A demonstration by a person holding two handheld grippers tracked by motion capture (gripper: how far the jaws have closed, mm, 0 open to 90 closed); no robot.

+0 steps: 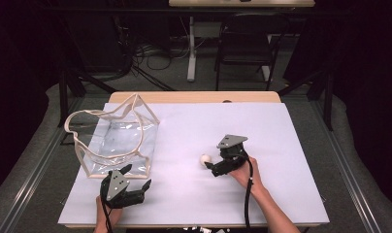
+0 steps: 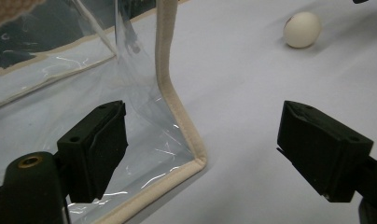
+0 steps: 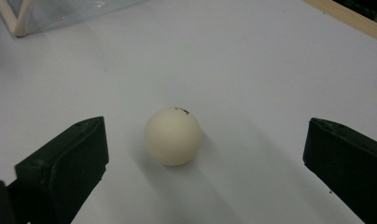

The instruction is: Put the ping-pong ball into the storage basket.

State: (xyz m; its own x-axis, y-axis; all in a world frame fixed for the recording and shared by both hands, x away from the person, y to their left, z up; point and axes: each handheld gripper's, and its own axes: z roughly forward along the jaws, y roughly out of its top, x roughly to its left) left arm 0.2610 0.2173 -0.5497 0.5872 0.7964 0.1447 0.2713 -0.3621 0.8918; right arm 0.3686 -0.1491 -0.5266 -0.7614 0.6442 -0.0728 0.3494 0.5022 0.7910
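White table (image 1: 262, 145): both tools apart; ball (image 3: 173, 136) (dark mark unreadable) between right jaws.

Beyond the white-topped table (image 1: 242, 121), 1 black folding chair (image 1: 246, 43) stands on grey floor (image 1: 160, 77) (cables (image 1: 150, 51) strewn there) beside a pale desk's leg (image 1: 191, 48); black curtains (image 1: 359, 58) surround.

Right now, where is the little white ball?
In the high view the white ball sits on the white table, right of centre, just ahead of the open right gripper and right of the clear bag.
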